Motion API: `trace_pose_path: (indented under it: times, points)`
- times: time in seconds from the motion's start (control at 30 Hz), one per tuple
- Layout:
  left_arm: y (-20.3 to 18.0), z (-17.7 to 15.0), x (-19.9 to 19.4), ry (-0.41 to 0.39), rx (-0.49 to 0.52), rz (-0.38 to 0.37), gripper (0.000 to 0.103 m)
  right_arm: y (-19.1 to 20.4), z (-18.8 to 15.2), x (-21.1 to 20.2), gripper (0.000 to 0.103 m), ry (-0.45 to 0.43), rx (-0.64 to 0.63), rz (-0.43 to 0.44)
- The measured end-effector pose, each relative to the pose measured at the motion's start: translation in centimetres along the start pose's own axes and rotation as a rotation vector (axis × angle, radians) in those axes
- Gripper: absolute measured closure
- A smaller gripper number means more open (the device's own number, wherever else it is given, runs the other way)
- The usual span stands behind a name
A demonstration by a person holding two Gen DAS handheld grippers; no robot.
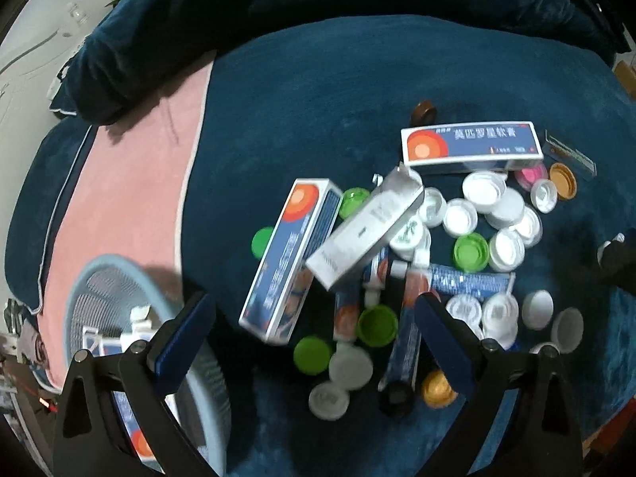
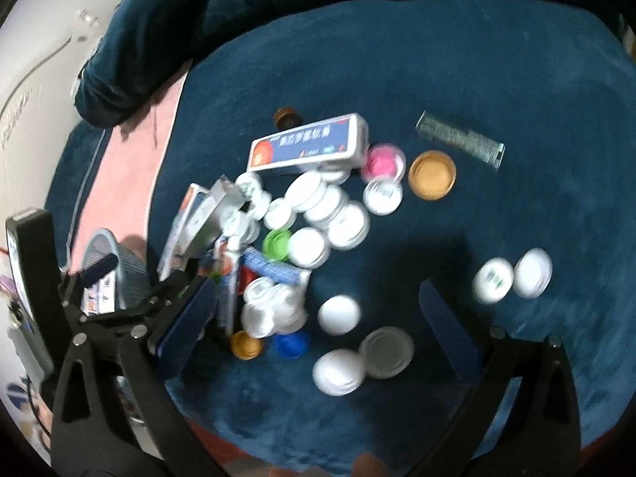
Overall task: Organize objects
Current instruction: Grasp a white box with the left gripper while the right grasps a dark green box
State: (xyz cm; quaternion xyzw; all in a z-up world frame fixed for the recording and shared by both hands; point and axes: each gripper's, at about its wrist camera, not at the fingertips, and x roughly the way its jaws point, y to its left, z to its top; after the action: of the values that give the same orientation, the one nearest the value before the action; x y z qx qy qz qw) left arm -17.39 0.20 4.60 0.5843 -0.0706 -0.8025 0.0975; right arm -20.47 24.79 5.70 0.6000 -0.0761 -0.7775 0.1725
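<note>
Both my hand-held grippers, left (image 1: 314, 342) and right (image 2: 318, 318), gape wide and empty over caps (image 2: 346, 222) and boxes (image 1: 284, 262); basket (image 1: 79, 278) at eight o'clock.

Plush, matt blue blanket (image 1: 318, 91); glossy cardboard box (image 1: 471, 145); smooth plastic caps (image 2: 338, 314); mesh basket (image 1: 119, 294), probably plastic.

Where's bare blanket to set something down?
Free: the blue blanket beyond the dark slim box, and the pink sheet left of the pile. Crowded: caps and boxes around the silver box; basket already holds boxes.
</note>
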Motion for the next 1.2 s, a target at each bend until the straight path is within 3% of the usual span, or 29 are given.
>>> trace_pose_path:
  times: [0.47,0.73,0.93,1.03,1.1,1.13,1.2]
  points:
    - [-0.8,3.0,4.3,-0.003,0.054,-0.017,0.002,-8.4,6.1,1.4,0.0,-0.048,0.076,-0.055]
    - [-1.5,3.7,5.6,0.002,0.053,-0.053,0.003,-10.0,7.9,4.4,0.0,-0.023,0.076,-0.115]
    - [-1.2,3.6,6.2,0.011,0.026,-0.096,0.011,-10.8,8.1,6.4,0.002,0.001,0.095,-0.135]
    - [-0.9,3.6,6.2,0.016,0.008,-0.117,0.016,-11.0,8.0,6.7,0.018,0.001,0.104,-0.146]
    - [-0.8,3.4,6.0,0.016,0.003,-0.126,0.02,-10.8,7.9,6.6,0.039,-0.002,0.105,-0.152]
    - [-0.8,3.3,6.0,0.016,0.003,-0.128,0.025,-10.8,7.8,6.5,0.044,-0.001,0.105,-0.151]
    - [-0.6,3.2,5.9,0.02,-0.003,-0.132,0.042,-10.8,7.8,6.4,0.069,0.005,0.121,-0.143]
